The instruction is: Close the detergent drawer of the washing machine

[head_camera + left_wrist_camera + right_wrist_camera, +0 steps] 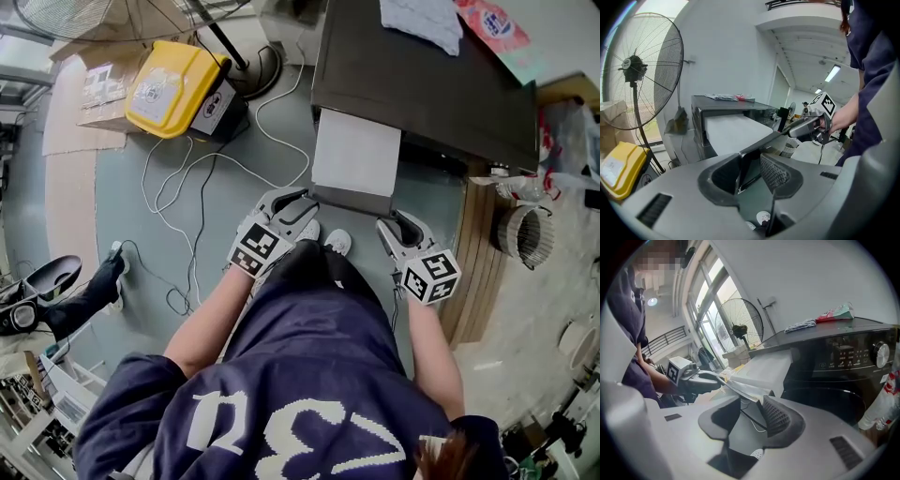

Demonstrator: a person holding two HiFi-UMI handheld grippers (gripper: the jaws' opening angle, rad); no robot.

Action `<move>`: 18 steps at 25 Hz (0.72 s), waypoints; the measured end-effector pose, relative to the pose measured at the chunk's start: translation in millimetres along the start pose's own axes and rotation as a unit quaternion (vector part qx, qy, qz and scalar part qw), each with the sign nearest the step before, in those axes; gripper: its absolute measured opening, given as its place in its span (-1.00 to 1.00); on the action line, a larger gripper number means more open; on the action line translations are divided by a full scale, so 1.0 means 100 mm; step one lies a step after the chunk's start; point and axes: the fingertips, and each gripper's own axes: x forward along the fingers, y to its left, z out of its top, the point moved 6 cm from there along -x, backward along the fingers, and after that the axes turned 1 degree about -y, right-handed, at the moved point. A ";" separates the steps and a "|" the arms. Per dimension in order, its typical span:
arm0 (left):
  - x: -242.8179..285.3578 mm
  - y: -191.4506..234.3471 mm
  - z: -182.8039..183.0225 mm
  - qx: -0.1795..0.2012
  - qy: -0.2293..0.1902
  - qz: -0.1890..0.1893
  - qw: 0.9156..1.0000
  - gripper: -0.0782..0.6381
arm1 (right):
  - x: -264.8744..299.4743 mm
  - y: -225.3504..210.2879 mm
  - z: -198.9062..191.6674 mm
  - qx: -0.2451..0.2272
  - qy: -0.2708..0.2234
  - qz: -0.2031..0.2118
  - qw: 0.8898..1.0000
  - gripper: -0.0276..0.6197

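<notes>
The dark washing machine [422, 84] stands at the top of the head view, with its pale detergent drawer [356, 155] pulled out toward me. My left gripper [286, 211] is at the drawer's front left corner and my right gripper [398, 230] at its front right corner. In the left gripper view the drawer's dark front panel [749, 166] stands between the jaws of the left gripper [752, 171], with a gap to the ribbed pad. In the right gripper view the drawer's front corner [759, 391] reaches the fingertips of the right gripper [750, 416], and floor shows between the jaws.
A yellow box [173, 89] and white cables [187, 187] lie on the floor to the left. A standing fan [635, 65] is beyond them. Cloth [422, 23] lies on the machine top. Wooden boards [473, 253] and a wire basket [525, 234] sit at right.
</notes>
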 end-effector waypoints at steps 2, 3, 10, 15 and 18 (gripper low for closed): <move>0.00 0.01 0.01 -0.001 0.001 0.000 1.000 -0.36 | 0.00 0.00 0.01 -0.001 -0.001 -0.002 1.000 -0.40; 0.00 0.01 0.03 -0.002 0.003 0.001 1.000 -0.36 | 0.00 0.00 0.02 -0.002 -0.003 -0.002 1.000 -0.40; 0.06 0.11 0.06 0.001 -0.004 0.006 1.000 -0.36 | 0.07 -0.05 0.08 -0.004 -0.009 -0.011 1.000 -0.40; 0.09 0.15 0.10 0.005 -0.005 0.010 1.000 -0.35 | 0.10 -0.08 0.14 -0.006 -0.011 -0.016 1.000 -0.40; 0.10 0.18 0.12 0.008 -0.004 0.010 1.000 -0.35 | 0.12 -0.08 0.16 -0.004 -0.013 -0.018 1.000 -0.40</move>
